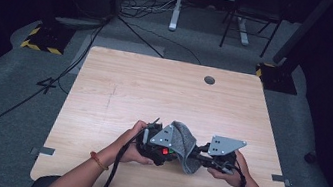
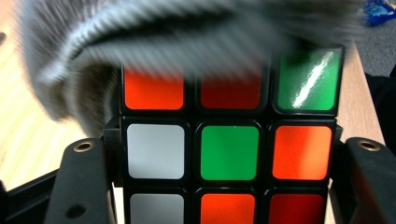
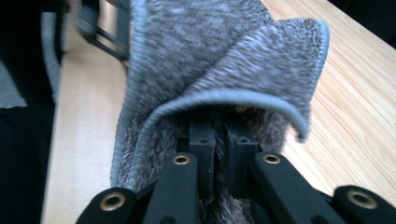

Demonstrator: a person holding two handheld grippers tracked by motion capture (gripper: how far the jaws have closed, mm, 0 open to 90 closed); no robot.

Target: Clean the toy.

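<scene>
A colour-puzzle cube (image 2: 229, 151) with orange, green and white tiles sits between the two black jaws of my left gripper (image 2: 228, 154), which is shut on its sides. In the high view the left gripper (image 1: 168, 150) is low over the near middle of the wooden table (image 1: 155, 86), with a red tile of the cube (image 1: 164, 151) peeking out. A grey fuzzy cloth (image 1: 184, 144) drapes over the cube's top. My right gripper (image 1: 197, 155) faces the left one and is shut on the cloth (image 3: 224, 60), its jaws (image 3: 219, 140) pinched together inside the fold. The cloth (image 2: 154, 32) is blurred above the cube.
A round cable hole (image 1: 209, 80) lies near the table's far edge. Beyond the table are floor cables (image 1: 148, 7), a white desk leg (image 1: 176, 4) and yellow-black striped bases (image 1: 44, 38). Both forearms come in from the near edge.
</scene>
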